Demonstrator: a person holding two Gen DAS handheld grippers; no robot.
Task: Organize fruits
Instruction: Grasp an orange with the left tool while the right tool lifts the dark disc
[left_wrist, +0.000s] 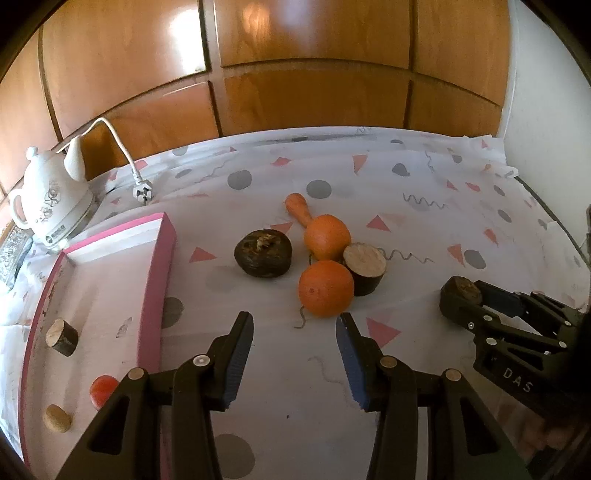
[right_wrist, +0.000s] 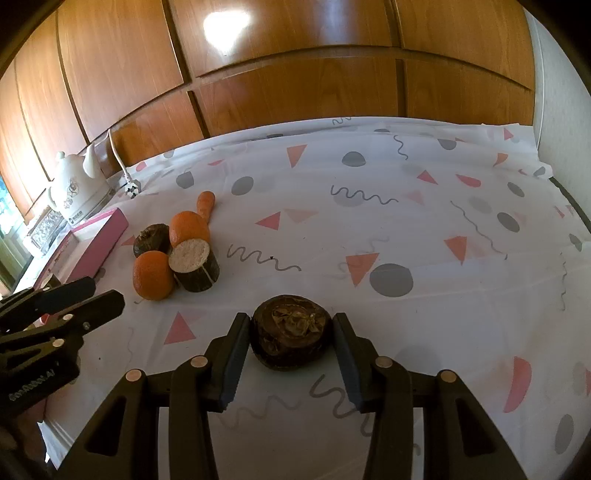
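Fingers of my right hand-held gripper clasped a dark round fruit on the surface. My left hand-held gripper hung released near an orange.

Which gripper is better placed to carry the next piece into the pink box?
Probably the right gripper: its fingers already bracket the dark brown chunk, though contact isn't clear. The left gripper is open and empty, short of the nearest orange, though closer to the pink box.

Box left of fruit cluster; kettle behind box
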